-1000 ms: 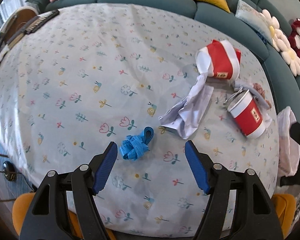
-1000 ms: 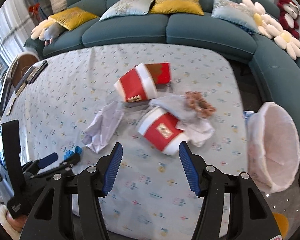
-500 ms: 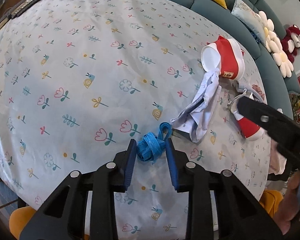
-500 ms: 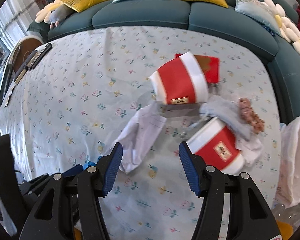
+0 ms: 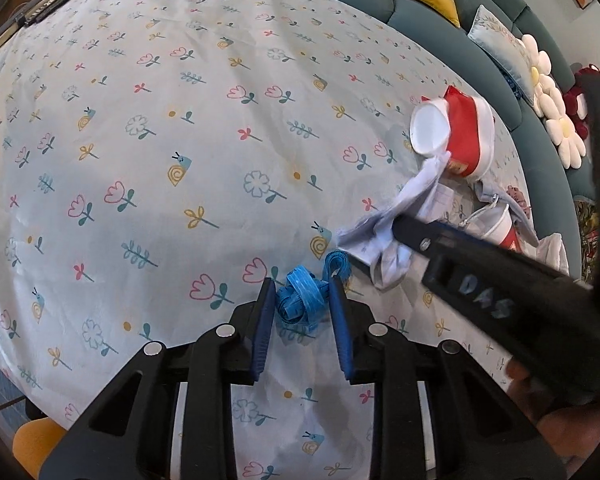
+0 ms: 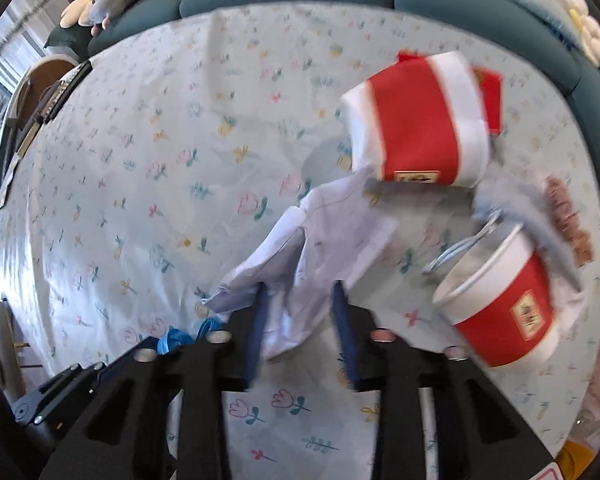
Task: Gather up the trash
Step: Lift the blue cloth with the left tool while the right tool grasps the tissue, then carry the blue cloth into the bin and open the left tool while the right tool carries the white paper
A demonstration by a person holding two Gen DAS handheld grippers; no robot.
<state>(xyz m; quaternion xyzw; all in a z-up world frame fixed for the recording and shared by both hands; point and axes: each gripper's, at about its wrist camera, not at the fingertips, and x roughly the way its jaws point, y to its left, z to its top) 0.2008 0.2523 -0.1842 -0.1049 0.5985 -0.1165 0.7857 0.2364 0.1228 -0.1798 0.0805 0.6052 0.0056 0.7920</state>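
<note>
Two pieces of litter are being taken at once, one per gripper.

Left wrist view: the left gripper [image 5: 302, 304] points steeply down at the flowered tablecloth [image 5: 180, 140], and the crumpled blue ribbon [image 5: 300, 300] lies right between its blue pads, which look pressed against both sides of the bundle; a loose loop sticks out to the far right past the right-hand pad. The grip looks made, so lifting straight up seems all that is left here. To the right, the right gripper's black body crosses the view, its tip at the crumpled white paper [image 5: 388, 236].

Right wrist view: the right gripper [image 6: 298, 300] has its jaws closing, with the near end of the white paper between them. The paper's long axis runs away from the gripper, toward the toppled red-and-white paper cup [image 6: 420, 120] far right; a second cup [image 6: 508, 304] lies near right, well clear of the jaws. Motion blur hides whether the pads already pinch the paper. The blue ribbon shows at the near left.
</note>
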